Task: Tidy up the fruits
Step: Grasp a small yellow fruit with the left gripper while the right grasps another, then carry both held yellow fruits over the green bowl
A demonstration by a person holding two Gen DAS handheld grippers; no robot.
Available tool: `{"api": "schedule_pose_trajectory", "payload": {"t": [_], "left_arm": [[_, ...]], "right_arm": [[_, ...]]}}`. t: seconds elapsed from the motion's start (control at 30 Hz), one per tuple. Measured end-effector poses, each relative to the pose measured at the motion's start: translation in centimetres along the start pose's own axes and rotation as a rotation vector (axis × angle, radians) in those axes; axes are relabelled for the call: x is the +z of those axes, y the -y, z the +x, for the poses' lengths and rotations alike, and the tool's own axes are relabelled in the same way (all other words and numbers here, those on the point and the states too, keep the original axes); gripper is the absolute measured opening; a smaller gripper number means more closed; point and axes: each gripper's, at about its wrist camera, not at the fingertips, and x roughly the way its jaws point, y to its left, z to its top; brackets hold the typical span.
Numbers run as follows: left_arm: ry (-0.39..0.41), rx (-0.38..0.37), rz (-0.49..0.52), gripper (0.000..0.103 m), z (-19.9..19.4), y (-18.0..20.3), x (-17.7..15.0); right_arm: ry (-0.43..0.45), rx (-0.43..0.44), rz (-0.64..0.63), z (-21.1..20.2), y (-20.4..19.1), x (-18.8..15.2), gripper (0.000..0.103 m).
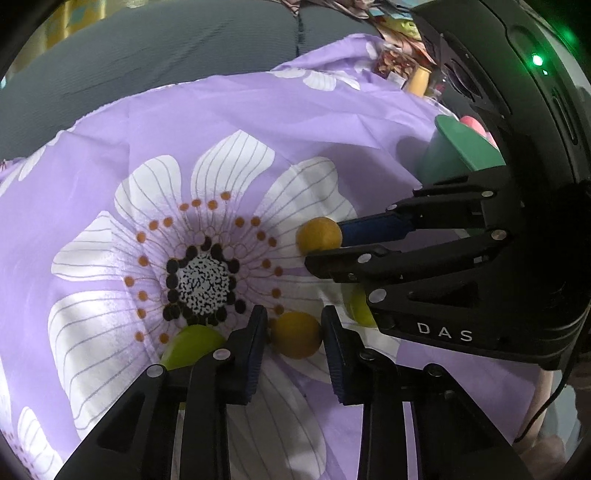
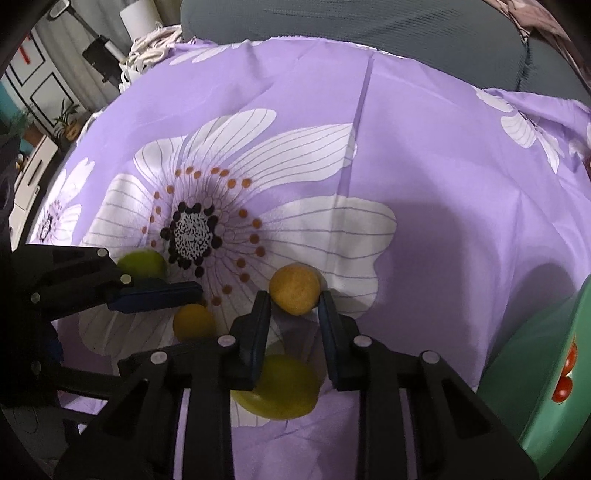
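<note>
Two handheld grippers clamp down at once on small round orange fruits lying on a purple flowered cloth [image 2: 443,155] spread over a couch.

Nearest in the left wrist view, the left gripper [image 1: 294,334] has its jaws drawn in on an orange fruit [image 1: 295,335], pads pressing both sides, fruit resting on the cloth. A green fruit [image 1: 192,345] lies just beside its left finger, partly hidden.

In the right wrist view, the right gripper [image 2: 295,306] is closed likewise on a second orange fruit [image 2: 294,288], but only the very tips reach it, w/ most of the fruit sticking out beyond them. Below the jaws, closer to the camera, sits another green fruit [image 2: 282,387], unheld.

Farther off, at the right edge, is a green container [image 2: 546,369] w/ red fruits [image 2: 565,376] visible in it; likely the drop-off spot, though that is a judgement.

Risks from here: the right grip is shallow, so the round fruit could squirt forward on lifting. Both tools work close together, approx. side by side, so a crossing move toward the container could knock one against the other. Loose cloth may snag a fingertip and drag the nearby green fruits, which could roll.

Beyond the cloth: grey couch cushions [image 2: 369,22].
</note>
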Motion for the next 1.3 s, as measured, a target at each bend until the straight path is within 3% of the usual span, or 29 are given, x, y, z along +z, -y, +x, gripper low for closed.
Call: {"api": "schedule_pose_trajectory", "payload": {"t": [0.27,0.63,0.93,1.3], "left_arm": [[-0.011,0.004,-0.017,0.029,0.0,-0.4,0.0],[-0.013,-0.006,-0.059,0.029,-0.6,-1.2,-0.6],[0.017,-0.006,-0.106,0.028,-3.4,-1.6,-1.8],[0.079,-0.02,-0.079,0.028,-6.6,1.6,-0.9]], "right_arm": [[0.022,-0.01,0.018,0.3,-0.3,0.6,0.032],[0.049,-0.037,0.01,0.1,-0.2,0.5,0.028],[0.175,-0.065,0.006,-4.1,-1.3,-1.3,0.028],[0.292,-0.061,0.046,-9.1,-1.2,-4.4,0.028]]}}
